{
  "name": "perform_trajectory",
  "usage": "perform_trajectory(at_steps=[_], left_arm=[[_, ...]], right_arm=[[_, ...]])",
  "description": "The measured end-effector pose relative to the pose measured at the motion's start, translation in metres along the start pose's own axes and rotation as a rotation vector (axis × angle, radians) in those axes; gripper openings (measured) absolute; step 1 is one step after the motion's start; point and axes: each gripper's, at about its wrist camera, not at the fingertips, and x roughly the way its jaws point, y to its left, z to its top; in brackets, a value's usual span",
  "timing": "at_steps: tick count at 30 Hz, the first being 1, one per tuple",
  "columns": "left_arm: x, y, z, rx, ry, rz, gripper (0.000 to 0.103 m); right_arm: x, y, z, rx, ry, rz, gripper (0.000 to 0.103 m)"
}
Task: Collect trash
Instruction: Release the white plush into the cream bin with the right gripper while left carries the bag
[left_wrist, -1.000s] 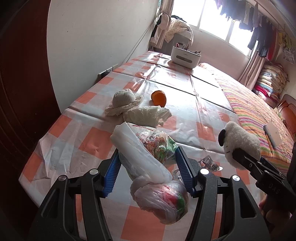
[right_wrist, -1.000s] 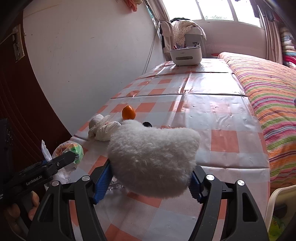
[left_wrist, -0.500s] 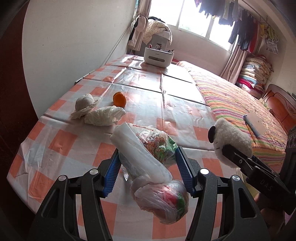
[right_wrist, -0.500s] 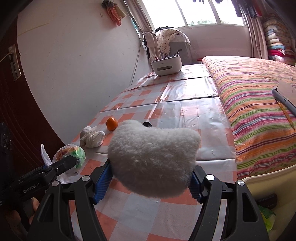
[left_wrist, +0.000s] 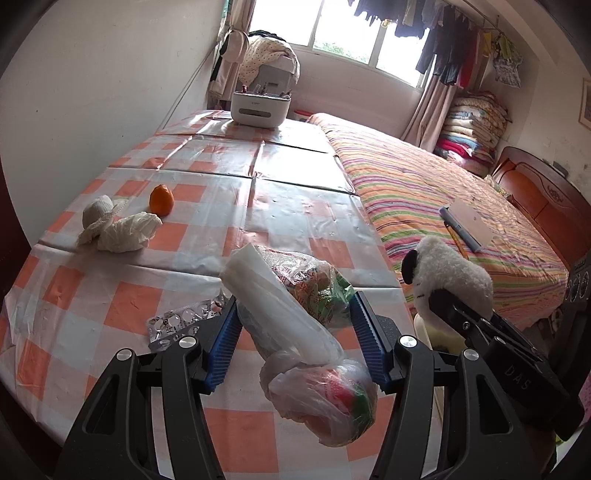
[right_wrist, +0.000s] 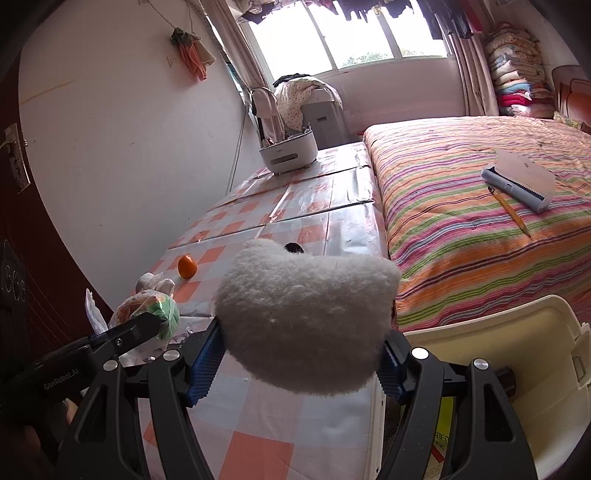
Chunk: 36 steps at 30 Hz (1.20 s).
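Crinkly knotted plastic bag (left_wrist: 295, 314), fluffy white plush toy (right_wrist: 306, 314), glossy checked tablecloth (left_wrist: 207, 192)

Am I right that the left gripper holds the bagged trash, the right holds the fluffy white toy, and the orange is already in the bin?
Not quite. The orange still lies on the checked table, as the left wrist view shows. The left gripper does hold the bagged trash, the right gripper the fluffy white toy.

Lighting: daylight from the window (left_wrist: 354, 40) far ahead of both tongs, blown out to white. Glare: bright sheen on the plastic tablecloth (left_wrist: 295, 177) beyond the fingertips. Shadows: soft, faint. Distortion: strong fisheye bending, black vignette at corners. Focus: sharp overall; fleece close to the right tongs slightly soft.
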Motion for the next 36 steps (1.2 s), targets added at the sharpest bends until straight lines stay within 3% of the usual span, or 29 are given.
perform_trajectory(at_steps=[15, 25, 36], left_arm=[[0.011, -0.054, -0.011, 0.089, 0.03, -0.091, 0.058], [0.011, -0.085, -0.018, 0.148, 0.043, -0.153, 0.058], [0.014, -0.119, -0.03, 0.211, 0.066, -0.216, 0.058]], right_arm=[[-0.044, -0.062, -0.015, 0.119, -0.086, -0.114, 0.068], [-0.07, -0.089, -0.026, 0.17, -0.159, -0.246, 0.071], [-0.081, -0.107, -0.029, 0.235, -0.186, -0.278, 0.076]])
